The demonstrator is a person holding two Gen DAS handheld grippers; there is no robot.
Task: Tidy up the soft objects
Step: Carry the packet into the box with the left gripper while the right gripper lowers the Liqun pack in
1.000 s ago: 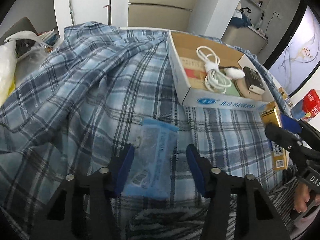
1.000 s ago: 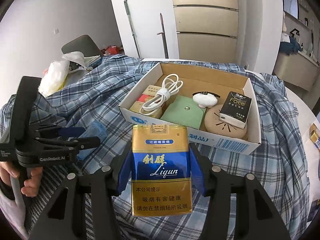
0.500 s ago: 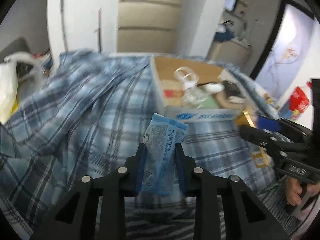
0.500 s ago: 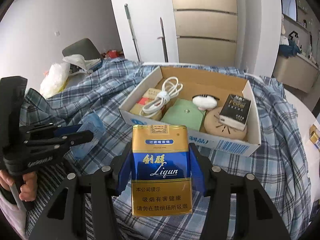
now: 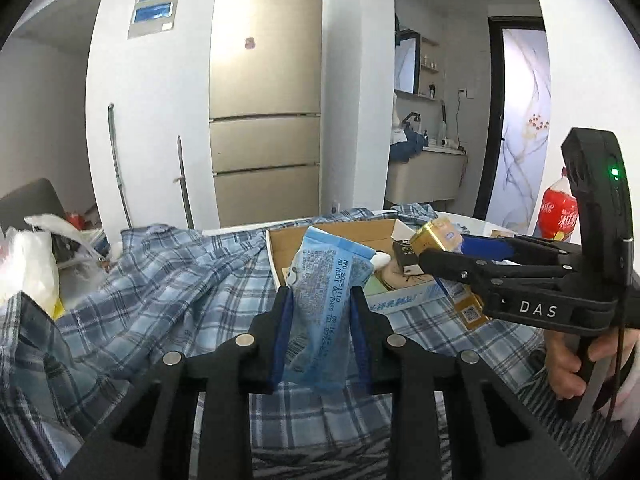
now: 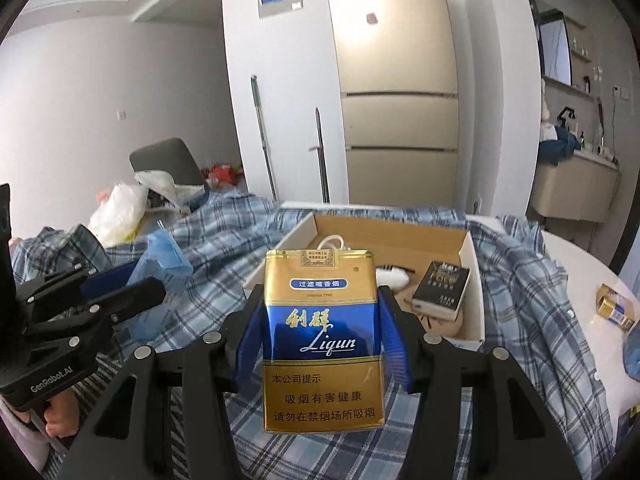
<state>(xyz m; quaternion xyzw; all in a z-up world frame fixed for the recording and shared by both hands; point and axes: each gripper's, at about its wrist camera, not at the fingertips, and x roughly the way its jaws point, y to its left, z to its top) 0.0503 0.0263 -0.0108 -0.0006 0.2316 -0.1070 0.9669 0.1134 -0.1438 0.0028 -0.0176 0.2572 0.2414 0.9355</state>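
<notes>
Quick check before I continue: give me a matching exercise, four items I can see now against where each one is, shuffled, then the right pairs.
Items:
1. blue packet
2. gold cigarette pack
3. black tissue pack
4. red bottle

Places:
A. inside the cardboard box
B. clamped in the right gripper
C. standing far right, beyond the plaid cloth
D. clamped in the left gripper

Pairs: 1-D, 2-B, 3-A, 4-C
</notes>
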